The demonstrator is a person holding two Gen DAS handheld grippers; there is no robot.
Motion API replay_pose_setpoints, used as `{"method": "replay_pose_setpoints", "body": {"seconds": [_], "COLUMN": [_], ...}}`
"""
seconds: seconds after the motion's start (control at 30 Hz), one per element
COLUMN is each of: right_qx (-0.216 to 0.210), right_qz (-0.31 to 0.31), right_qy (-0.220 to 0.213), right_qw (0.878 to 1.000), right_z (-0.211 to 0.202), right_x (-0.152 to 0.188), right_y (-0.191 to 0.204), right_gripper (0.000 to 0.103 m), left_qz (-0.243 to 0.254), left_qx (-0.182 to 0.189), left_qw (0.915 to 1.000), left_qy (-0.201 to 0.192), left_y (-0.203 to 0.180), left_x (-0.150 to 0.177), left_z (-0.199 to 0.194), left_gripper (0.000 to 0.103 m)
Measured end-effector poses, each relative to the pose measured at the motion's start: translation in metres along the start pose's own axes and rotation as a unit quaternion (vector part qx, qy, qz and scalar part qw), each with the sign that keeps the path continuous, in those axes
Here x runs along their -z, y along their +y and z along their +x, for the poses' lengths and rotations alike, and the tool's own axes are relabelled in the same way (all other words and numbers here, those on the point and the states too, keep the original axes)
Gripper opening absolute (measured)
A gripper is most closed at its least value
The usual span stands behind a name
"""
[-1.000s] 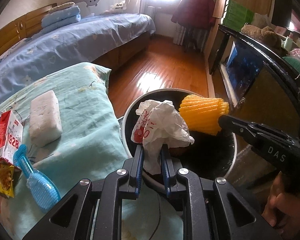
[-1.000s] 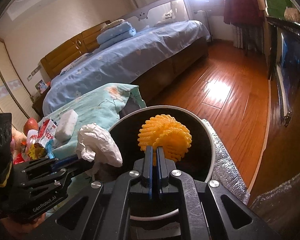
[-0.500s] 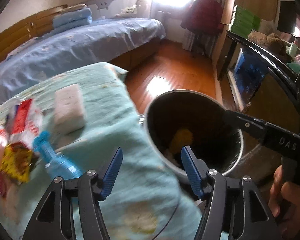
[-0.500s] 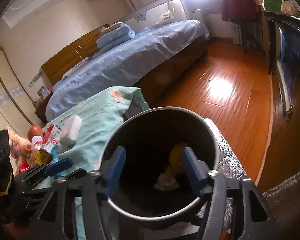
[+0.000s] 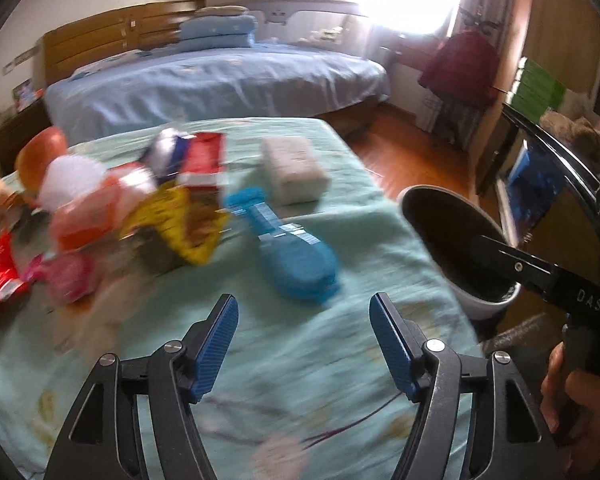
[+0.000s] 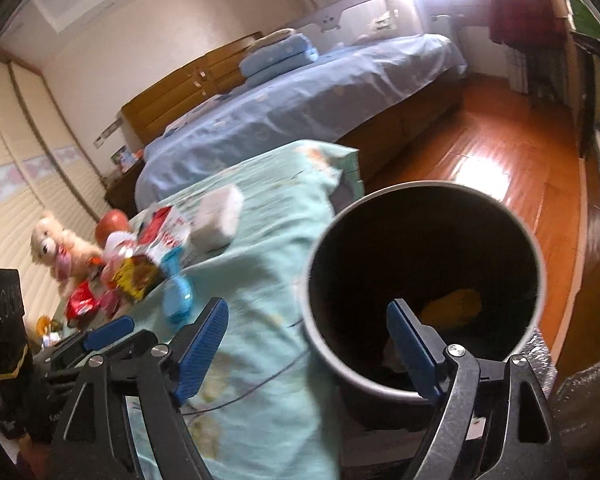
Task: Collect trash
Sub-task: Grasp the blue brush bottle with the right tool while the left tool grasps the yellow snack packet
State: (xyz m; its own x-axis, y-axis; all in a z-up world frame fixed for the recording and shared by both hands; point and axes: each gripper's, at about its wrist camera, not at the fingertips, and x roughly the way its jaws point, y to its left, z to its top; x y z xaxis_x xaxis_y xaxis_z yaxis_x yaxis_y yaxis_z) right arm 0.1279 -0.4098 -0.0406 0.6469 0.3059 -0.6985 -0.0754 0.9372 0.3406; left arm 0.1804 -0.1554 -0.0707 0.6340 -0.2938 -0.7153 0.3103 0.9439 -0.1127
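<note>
Bin [image 6: 536, 264]: standing on the floor, right of the cloth [image 5: 340, 360].
Brush [image 5: 296, 256]: lying on the cloth, between the wrappers [image 5: 180, 220] and bin.

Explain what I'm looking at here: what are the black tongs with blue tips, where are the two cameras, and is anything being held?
No robot: a person holds a two-finger gripper in each hand, with a fisheye camera on each looking along its fingers. One picture is from the left gripper, the other from the right gripper. Both have their jaws opening with nothing between them. On the green cloth lie snack wrappers, a blue brush and a white block. The bin beside it holds a yellow foam net.
</note>
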Motion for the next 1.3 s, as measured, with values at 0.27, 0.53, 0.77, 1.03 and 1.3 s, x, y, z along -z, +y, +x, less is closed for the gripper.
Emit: {"method": "replay_pose_setpoints", "body": {"seconds": [0.27, 0.53, 0.77, 1.03, 1.3], "right_qx": [-0.027, -0.044, -0.053, -0.05, -0.041], "right_qz": [-0.028, -0.06, -0.1, -0.132, -0.146], "right_qy": [0.027, 0.041, 0.058, 0.083, 0.099], "right_qw": [0.999, 0.996, 0.992, 0.987, 0.983], "right_z": [0.018, 0.026, 0.042, 0.066, 0.085], "right_x": [0.015, 0.02, 0.02, 0.014, 0.008], "right_y": [0.04, 0.073, 0.099, 0.115, 0.121], "right_gripper": [0.083, 0.083, 0.083, 0.081, 0.067], "left_qz": [-0.036, -0.066, -0.082, -0.081, -0.088], "left_qx": [-0.029, -0.049, -0.048, -0.038, -0.026], "left_qw": [0.9989, 0.9966, 0.9955, 0.9959, 0.9953], "left_qy": [-0.003, -0.007, -0.008, 0.014, 0.03], "left_y": [0.028, 0.036, 0.047, 0.048, 0.047], "left_x": [0.038, 0.059, 0.055, 0.041, 0.031], "left_z": [-0.045, -0.083, -0.097, -0.084, -0.075], "left_gripper": [0.068, 0.068, 0.065, 0.054, 0.027]}}
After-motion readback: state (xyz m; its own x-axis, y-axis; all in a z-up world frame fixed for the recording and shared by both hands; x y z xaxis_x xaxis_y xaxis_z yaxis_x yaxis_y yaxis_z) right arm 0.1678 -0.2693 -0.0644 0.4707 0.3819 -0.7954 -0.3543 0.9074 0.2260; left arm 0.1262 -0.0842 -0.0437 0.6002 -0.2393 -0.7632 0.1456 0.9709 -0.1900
